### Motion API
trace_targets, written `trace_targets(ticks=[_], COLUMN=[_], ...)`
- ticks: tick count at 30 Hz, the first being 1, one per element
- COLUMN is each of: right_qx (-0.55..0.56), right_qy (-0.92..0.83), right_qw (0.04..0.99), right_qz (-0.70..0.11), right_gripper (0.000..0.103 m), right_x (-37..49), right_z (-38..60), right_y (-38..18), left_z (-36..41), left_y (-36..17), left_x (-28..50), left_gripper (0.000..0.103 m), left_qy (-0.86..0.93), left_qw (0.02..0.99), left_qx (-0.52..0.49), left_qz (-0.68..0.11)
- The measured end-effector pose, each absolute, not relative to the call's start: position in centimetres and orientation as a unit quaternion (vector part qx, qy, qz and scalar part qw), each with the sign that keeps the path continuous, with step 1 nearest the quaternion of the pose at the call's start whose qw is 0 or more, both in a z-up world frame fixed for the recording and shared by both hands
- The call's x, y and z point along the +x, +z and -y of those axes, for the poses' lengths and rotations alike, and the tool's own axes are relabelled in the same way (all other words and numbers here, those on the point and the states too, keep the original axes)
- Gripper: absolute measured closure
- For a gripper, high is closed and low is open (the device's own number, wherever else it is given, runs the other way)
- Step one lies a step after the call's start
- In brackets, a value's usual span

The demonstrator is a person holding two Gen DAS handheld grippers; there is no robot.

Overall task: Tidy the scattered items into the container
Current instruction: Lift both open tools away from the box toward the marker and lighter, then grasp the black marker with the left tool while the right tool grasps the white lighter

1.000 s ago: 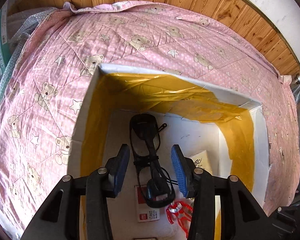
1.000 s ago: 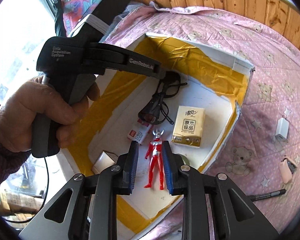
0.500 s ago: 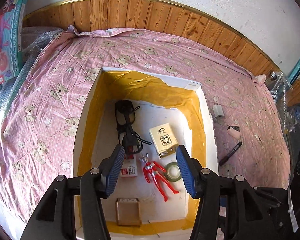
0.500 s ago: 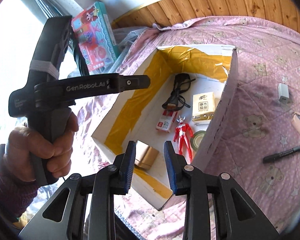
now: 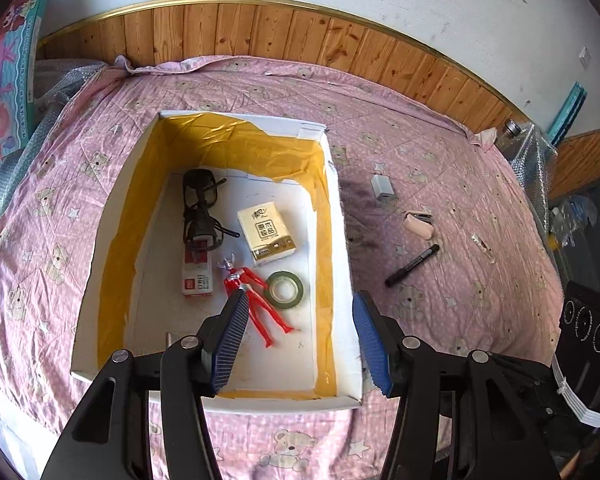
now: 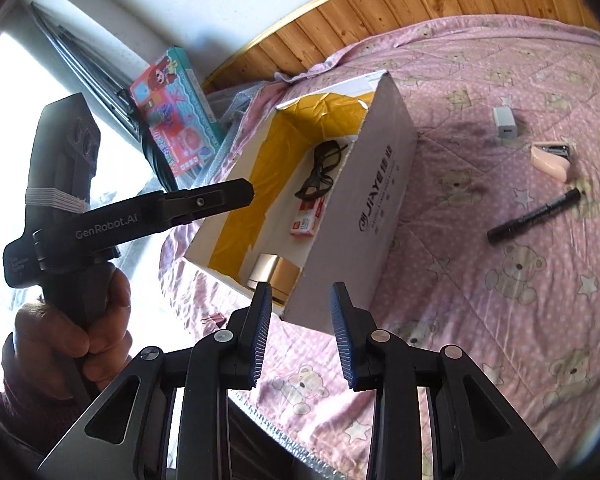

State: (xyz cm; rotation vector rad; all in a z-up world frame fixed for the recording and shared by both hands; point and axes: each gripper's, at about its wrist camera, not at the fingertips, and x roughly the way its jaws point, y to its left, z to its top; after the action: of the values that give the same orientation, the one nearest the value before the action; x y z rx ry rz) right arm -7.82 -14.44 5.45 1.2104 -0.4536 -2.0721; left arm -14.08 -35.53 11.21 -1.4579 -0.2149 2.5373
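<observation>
1. Your left gripper [image 5: 298, 334] hangs high with its blue-padded fingers [image 5: 228, 344] spread wide, nothing between them.
2. Your right gripper [image 6: 300, 334] is parted more narrowly, also empty.
3. Your left hand [image 6: 68, 340], seen from the right wrist camera, wraps the left gripper's black handle, sleeve at the wrist.
</observation>
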Motion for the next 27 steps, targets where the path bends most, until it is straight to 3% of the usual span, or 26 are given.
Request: trace_targets(ticks=[11,27], right_qx=[0.476,0.48], right_qy=[-0.798,-0.81], right_qw=[0.292,0.227], right_qz=[0.225,0.248], right_gripper=[0.069,0.069], right_x=[-6.4,-8.2], right_z=[7.7,-0.4], right_y=[2.1,-0.8], left_z=[27.6,18.4], left_y=[11.9,7.4], left_x=[-12.6,-14.7], left_gripper=[0.045,0.042], left_qy=[0.856,0.826], left_qw=[0.16,0.189], left_qx=[-0.491,-0.53], left_qz=[0.027,-0.026])
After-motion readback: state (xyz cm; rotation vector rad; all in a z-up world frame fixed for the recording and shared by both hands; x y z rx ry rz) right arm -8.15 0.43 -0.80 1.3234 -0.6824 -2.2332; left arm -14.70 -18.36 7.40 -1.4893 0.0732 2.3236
